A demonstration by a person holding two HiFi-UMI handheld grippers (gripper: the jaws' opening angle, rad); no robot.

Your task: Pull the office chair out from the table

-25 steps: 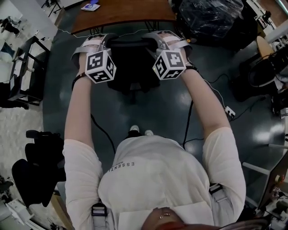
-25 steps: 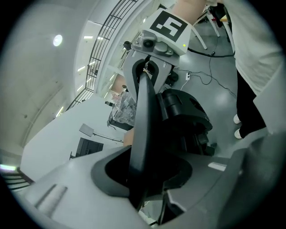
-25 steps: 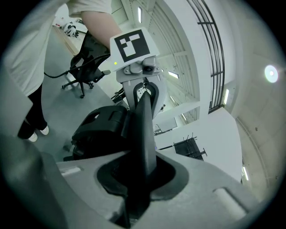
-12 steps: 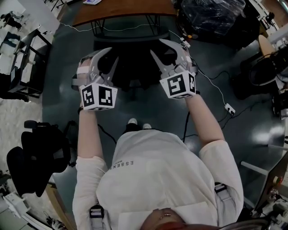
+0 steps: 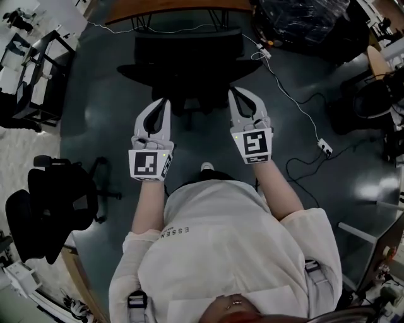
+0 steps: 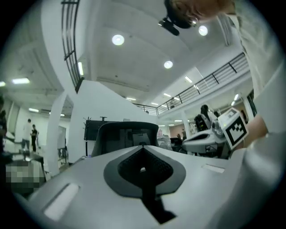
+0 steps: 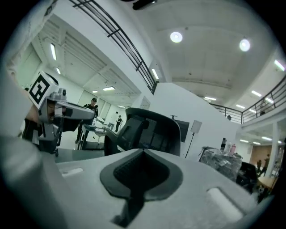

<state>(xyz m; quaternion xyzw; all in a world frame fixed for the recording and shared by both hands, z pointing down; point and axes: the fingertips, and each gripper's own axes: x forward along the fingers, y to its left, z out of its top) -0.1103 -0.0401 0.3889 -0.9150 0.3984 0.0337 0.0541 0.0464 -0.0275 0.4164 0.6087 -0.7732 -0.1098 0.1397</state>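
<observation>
The black office chair (image 5: 187,58) stands on the dark floor, its back toward me, a little way out from the brown table (image 5: 183,6) at the top edge. My left gripper (image 5: 165,103) and right gripper (image 5: 233,93) hover side by side just short of the chair, apart from it. Both are shut with nothing between the pads. In the left gripper view the shut left gripper (image 6: 143,146) points at the chair back (image 6: 127,135). In the right gripper view the shut right gripper (image 7: 143,152) points at the chair (image 7: 149,130).
A second black chair (image 5: 53,208) stands at the lower left. Cables (image 5: 297,110) and a power strip (image 5: 323,149) lie on the floor at the right. A black wrapped bundle (image 5: 297,19) sits beside the table. White racks (image 5: 31,69) line the left.
Both grippers came off the chair's sides and drew back toward my body, rolling as they went. Their jaws spread, then shut empty. The chair now shows farther from the table.
</observation>
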